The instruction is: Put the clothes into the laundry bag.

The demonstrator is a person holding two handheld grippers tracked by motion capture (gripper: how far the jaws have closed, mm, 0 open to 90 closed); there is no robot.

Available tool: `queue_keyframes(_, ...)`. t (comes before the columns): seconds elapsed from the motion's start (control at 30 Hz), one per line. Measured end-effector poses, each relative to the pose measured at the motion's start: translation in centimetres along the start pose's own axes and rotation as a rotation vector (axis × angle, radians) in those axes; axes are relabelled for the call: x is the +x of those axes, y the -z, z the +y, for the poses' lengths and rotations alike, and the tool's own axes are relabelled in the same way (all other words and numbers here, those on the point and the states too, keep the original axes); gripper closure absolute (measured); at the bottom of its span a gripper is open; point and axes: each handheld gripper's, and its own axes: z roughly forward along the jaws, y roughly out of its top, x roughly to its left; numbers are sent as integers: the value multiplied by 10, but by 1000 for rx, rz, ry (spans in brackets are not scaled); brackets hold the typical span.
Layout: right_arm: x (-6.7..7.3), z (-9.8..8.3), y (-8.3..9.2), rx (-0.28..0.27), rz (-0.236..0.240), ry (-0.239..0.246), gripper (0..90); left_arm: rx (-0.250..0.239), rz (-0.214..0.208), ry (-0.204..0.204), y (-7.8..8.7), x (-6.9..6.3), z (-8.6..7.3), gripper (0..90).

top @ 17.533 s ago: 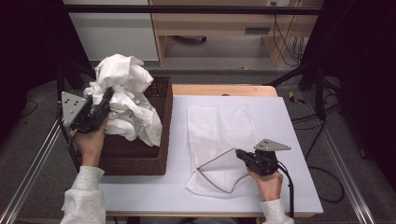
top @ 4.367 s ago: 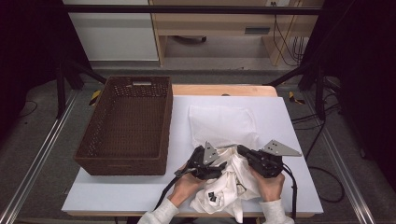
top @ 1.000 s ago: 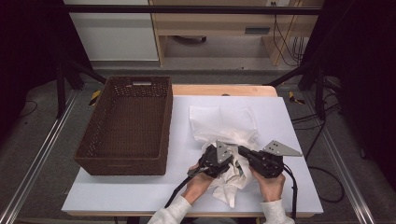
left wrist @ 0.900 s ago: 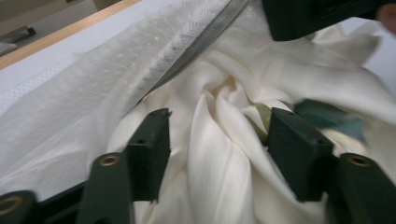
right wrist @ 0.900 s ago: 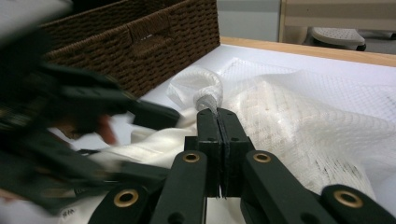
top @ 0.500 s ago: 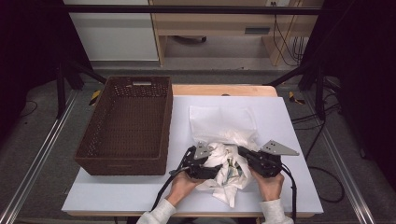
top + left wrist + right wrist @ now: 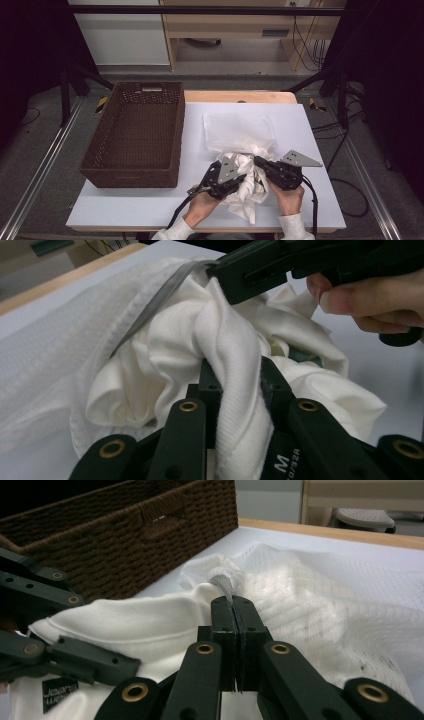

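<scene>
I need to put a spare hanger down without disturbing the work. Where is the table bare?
Bare table lies right of the mesh bag, and along the near edge in front of the wicker basket. It is crowded where both grippers work the white garment.

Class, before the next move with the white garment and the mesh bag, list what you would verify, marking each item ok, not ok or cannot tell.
1. right gripper shut on the grey rim of the mesh bag: ok.
2. left gripper, whose jaws have just been closing, pinches a fold of the white garment: ok.
3. Garment fully inside the bag: not ok; part lies outside, near the front edge of the table.
4. Bag mouth open wide enough: cannot tell.
5. basket empty and apart from both hands: ok.
</scene>
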Motion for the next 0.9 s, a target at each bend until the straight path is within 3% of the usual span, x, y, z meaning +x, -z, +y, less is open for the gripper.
queue_keyframes(0.07,1,2,2,-11,4,6,895,31,45,-32,-11,-5,5,757)
queue_keyframes(0.13,2,3,4,-20,7,10,895,60,83,-35,-25,-5,6,753)
queue_keyframes(0.2,2,3,5,-26,15,9,895,131,129,-35,-48,3,1,752)
queue_keyframes(0.27,2,3,6,-38,34,5,895,131,110,25,-63,15,-6,749)
queue_keyframes(0.3,2,4,6,-36,35,9,895,107,75,97,-66,23,-8,745)
queue_keyframes(0.33,3,3,6,-26,25,9,895,105,71,101,-65,25,-8,742)
queue_keyframes(0.4,1,2,5,-19,22,11,895,100,92,39,-63,22,-9,730)
queue_keyframes(0.47,0,1,4,-11,17,3,895,83,107,25,-56,19,-8,684)
queue_keyframes(0.53,0,1,5,-7,1,9,894,74,105,35,-46,20,-6,513)
queue_keyframes(0.6,-1,1,5,-6,-7,11,894,67,106,19,-31,24,-5,387)
queue_keyframes(0.67,-1,1,5,-2,-10,15,893,70,101,-4,-16,29,-6,311)
queue_keyframes(0.73,-1,1,5,-3,-10,13,893,74,100,20,-7,39,-10,285)
queue_keyframes(0.83,1,1,3,7,-15,19,893,87,85,47,-12,54,-17,263)
queue_keyframes(0.9,0,1,2,8,-15,24,893,115,77,43,-26,58,-21,239)
